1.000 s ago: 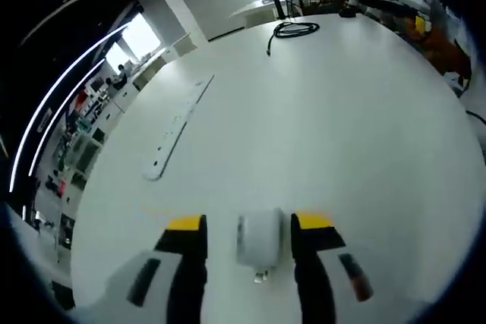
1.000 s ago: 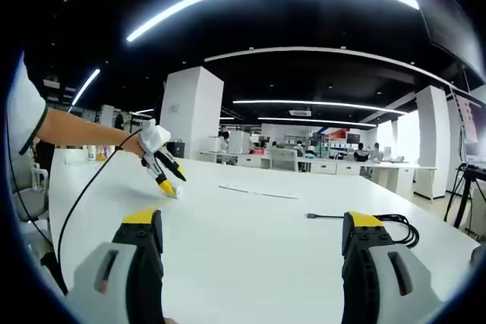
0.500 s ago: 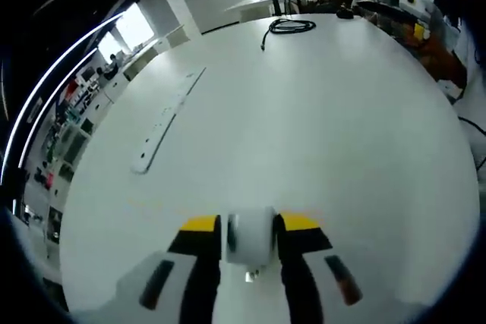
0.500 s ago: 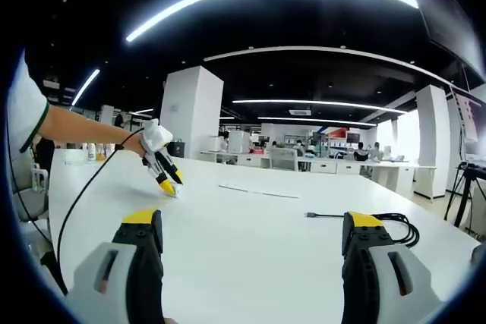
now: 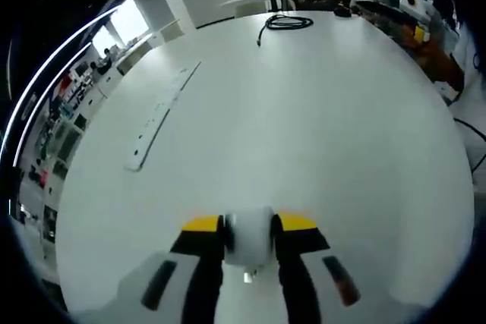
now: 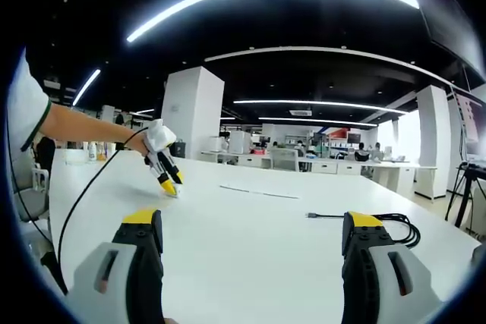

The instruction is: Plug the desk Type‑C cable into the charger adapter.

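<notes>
Left gripper (image 5: 248, 231): I am seeing its jaws pressing both sides of the white charger adapter (image 5: 248, 236), which is sitting on the white bench (image 5: 319, 119) at the near edge. Right gripper (image 6: 254, 237): jaws are standing wide apart, holding nothing, hovering over the bench. Type-C cable (image 6: 363, 221): lying coiled at the far right. Power strip (image 5: 159, 117): lying flat, far left of the adapter.

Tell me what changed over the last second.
The left gripper closed its jaws onto the white adapter, which was loose between them before. The right gripper stayed open and idle; the black cable and white strip did not move on the table.
</notes>
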